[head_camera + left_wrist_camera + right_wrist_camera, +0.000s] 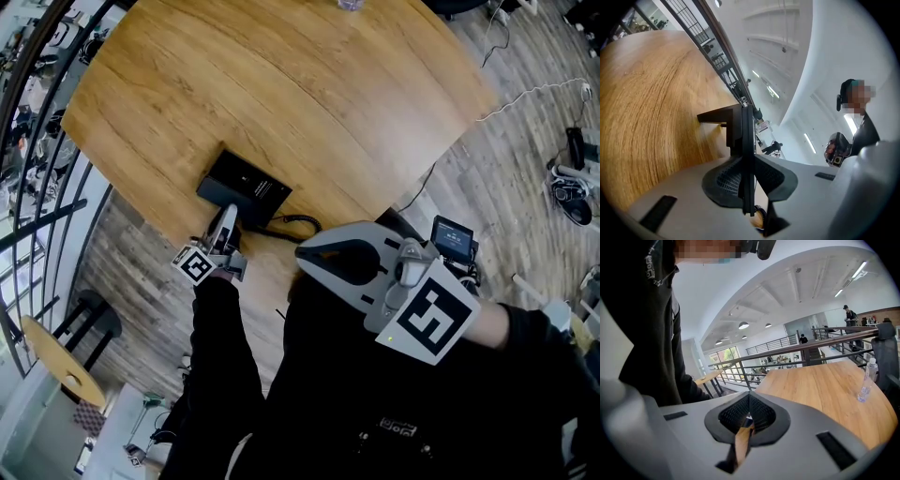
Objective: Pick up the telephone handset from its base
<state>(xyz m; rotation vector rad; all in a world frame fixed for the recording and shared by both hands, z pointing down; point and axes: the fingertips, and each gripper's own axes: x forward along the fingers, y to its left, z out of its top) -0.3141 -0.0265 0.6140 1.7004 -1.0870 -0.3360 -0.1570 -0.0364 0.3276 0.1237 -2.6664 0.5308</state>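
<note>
A black telephone [246, 186] lies near the front edge of the wooden table [281, 84], with its coiled cord [292, 223] trailing off to the right. My left gripper [228, 217] reaches the phone's near end. In the left gripper view the jaws of the left gripper [746, 157] press from both sides on a thin black slab, the handset [746, 131], seen edge-on. In the head view I cannot tell the handset apart from the base. My right gripper [305, 255] hangs shut and empty in front of the table edge, its pads meeting in the right gripper view [749, 399].
A clear water bottle [866, 380] stands at the far side of the table. A metal railing [37, 169] runs along the left, with a wooden stool [56, 361] beyond it. A white cable [525, 94] and a small screen device [453, 239] lie at the right.
</note>
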